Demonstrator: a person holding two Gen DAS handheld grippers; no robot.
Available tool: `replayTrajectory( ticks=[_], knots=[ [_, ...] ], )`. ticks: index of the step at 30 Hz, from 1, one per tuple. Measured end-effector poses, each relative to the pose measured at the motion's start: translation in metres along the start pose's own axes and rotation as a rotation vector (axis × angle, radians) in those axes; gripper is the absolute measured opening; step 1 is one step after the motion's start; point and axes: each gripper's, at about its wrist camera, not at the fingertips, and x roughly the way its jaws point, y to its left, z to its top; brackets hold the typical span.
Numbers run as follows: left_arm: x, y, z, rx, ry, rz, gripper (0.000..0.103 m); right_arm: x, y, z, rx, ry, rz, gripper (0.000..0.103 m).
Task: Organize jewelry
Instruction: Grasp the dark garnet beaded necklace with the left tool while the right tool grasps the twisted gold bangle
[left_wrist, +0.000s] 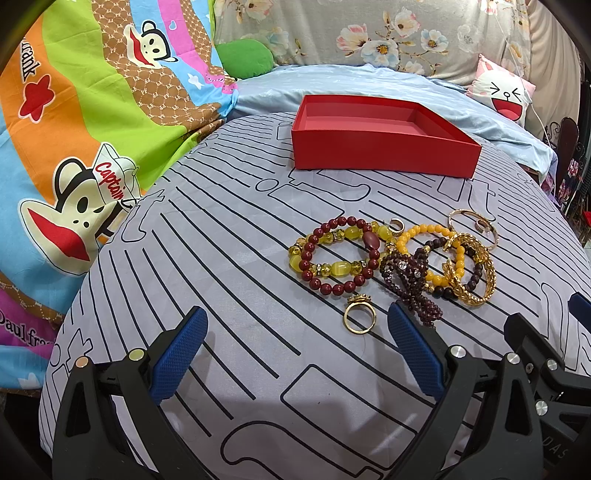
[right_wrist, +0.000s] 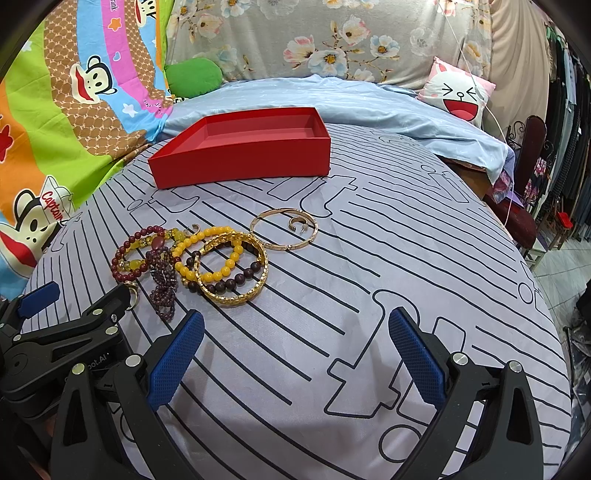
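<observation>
- Left gripper (left_wrist: 297, 332): jaws spread wide, nothing between them, low over the striped grey sheet (left_wrist: 221, 295). The gold ring (left_wrist: 360, 318) lies just ahead, nearer the right-hand pad; judged the likeliest first pick, being loose from the pile.
- Right gripper (right_wrist: 295, 334): likewise wide apart and empty, over bare sheet to the right of the jewelry. Seems parked clear so the left has room.
- The two tools sit close side by side; the left one's body covers part of the ring in the right wrist view.
- Jewelry heap: dark red bead bracelet (left_wrist: 338, 254) overlaps a yellow stone one (left_wrist: 332, 264); a purple beaded strand (left_wrist: 410, 280) lies bunched beside them; the orange bead bracelet (right_wrist: 210, 254) and gold leaf bangle (right_wrist: 232, 269) are interlaced. A thin gold bangle (right_wrist: 284, 229) rests apart with a small ear cuff (right_wrist: 295, 224) inside it.
- Red box (left_wrist: 384, 151): open, empty, beyond the heap. Nothing sorted yet.
- Risk, as judged: tangled pieces may drag neighbours along.
</observation>
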Motion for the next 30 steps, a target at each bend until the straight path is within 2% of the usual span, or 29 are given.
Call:
replayTrajectory(
  ticks=[10, 18, 23, 30],
  knots=[
    [-0.001, 0.002, 0.000, -0.008, -0.002, -0.014, 0.094, 0.000, 0.000, 0.000, 0.004, 0.007, 0.012, 0.096],
    [-0.004, 0.020, 0.004, -0.070, 0.015, -0.020, 0.095, 0.009, 0.010, 0.005, -0.020, 0.031, 0.051, 0.096],
    [-0.001, 0.032, 0.006, -0.064, 0.004, -0.017, 0.095, 0.021, 0.016, 0.017, -0.021, 0.039, 0.071, 0.096],
    [0.005, 0.038, 0.005, -0.075, 0.017, -0.049, 0.095, 0.039, 0.029, 0.026, -0.044, 0.073, 0.105, 0.083]
  ],
)
